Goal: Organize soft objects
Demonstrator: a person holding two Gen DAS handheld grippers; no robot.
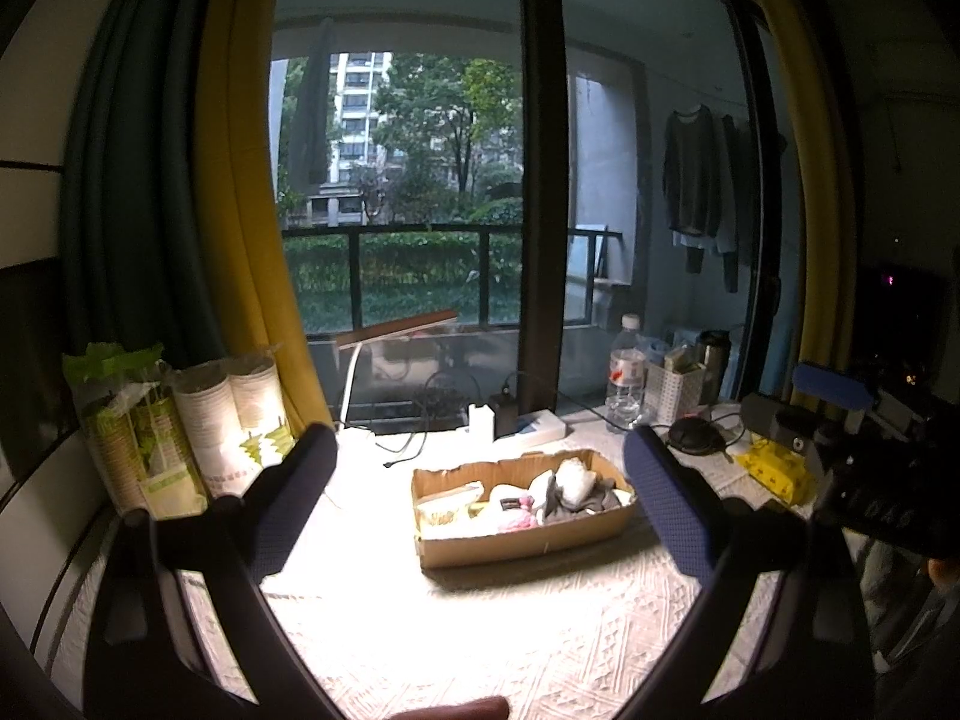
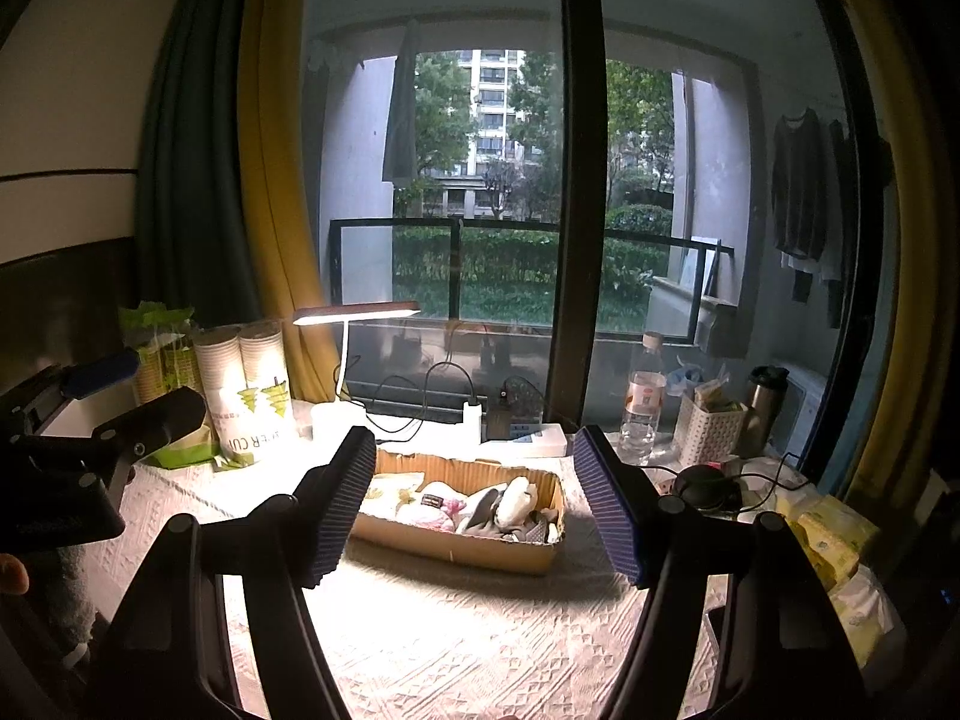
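Observation:
A shallow cardboard box sits on the white patterned tablecloth. It holds several soft items: a pink plush piece, a white stuffed piece, grey cloth and pale fabric at the left. My left gripper is open and empty, held above the table in front of the box. My right gripper is open and empty, also short of the box. The right gripper shows at the right edge of the left wrist view.
Sleeves of paper cups stand at the left by the yellow curtain. A lit desk lamp, power strip, water bottle, white basket, black round device and yellow packs ring the table.

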